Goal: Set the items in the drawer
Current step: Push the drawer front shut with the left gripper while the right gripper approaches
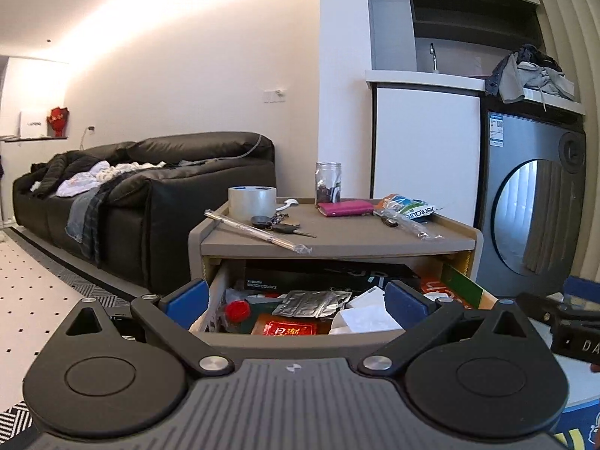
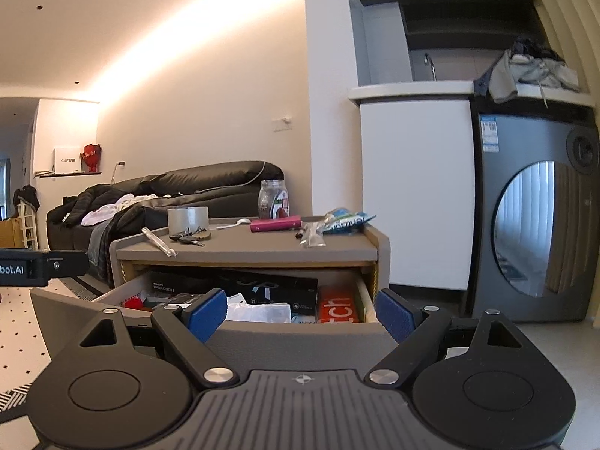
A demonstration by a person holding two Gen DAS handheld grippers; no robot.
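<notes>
A grey side table (image 1: 337,243) (image 2: 243,251) has its drawer (image 1: 300,339) (image 2: 300,332) pulled out, full of boxes, foil packs and papers. On the tabletop lie a tape roll (image 1: 252,203) (image 2: 187,220), keys (image 1: 279,227) (image 2: 189,238), a wrapped stick (image 1: 258,233) (image 2: 158,240), a magenta wallet (image 1: 345,208) (image 2: 275,223), a glass jar (image 1: 328,183) (image 2: 273,199) and a snack bag (image 1: 408,210) (image 2: 347,220). My left gripper (image 1: 296,300) and right gripper (image 2: 302,313) both hang open just in front of the drawer, holding nothing.
A black sofa (image 1: 150,202) with clothes stands left of the table. A washing machine (image 1: 532,210) (image 2: 536,225) and a white cabinet (image 1: 427,142) stand at the right. The other gripper shows at the edge of each view (image 1: 562,322) (image 2: 37,266).
</notes>
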